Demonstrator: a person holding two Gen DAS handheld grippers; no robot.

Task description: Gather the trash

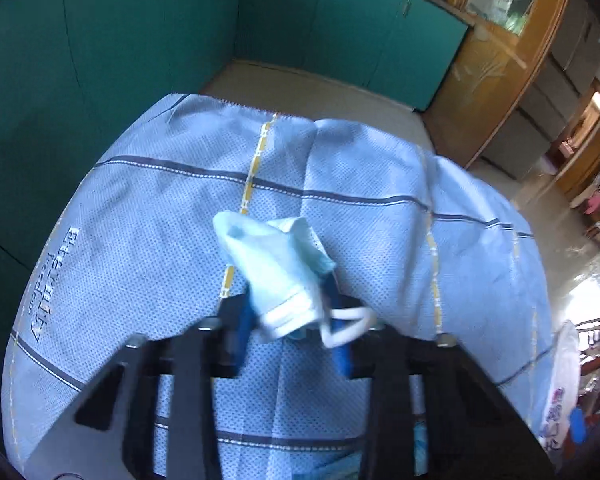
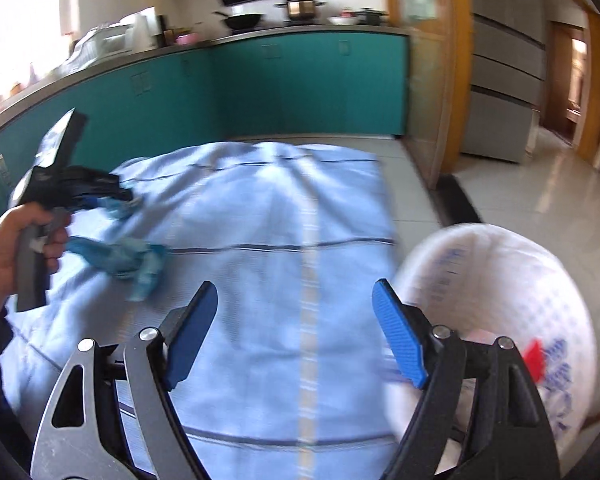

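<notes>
My left gripper (image 1: 292,320) is shut on a crumpled light-blue face mask (image 1: 272,268), whose white ear loop (image 1: 348,326) hangs out to the right. It hovers over a table draped in a blue cloth (image 1: 140,220). In the right wrist view a hand holds this left gripper (image 2: 126,198) at the left, with the mask (image 2: 114,205) at its tip. A second crumpled blue piece (image 2: 128,258) lies on the cloth (image 2: 260,200) below it. My right gripper (image 2: 296,296) stands open over the cloth with nothing between its fingers. A white printed plastic bag (image 2: 500,280) sits just to its right.
Teal cabinets (image 2: 300,80) run behind the table, under a counter with pots (image 2: 300,6). A wooden door frame (image 2: 448,80) and grey drawers (image 2: 504,72) stand at the right, with tiled floor (image 2: 520,200) beyond. The bag (image 1: 564,380) also shows at the left wrist view's right edge.
</notes>
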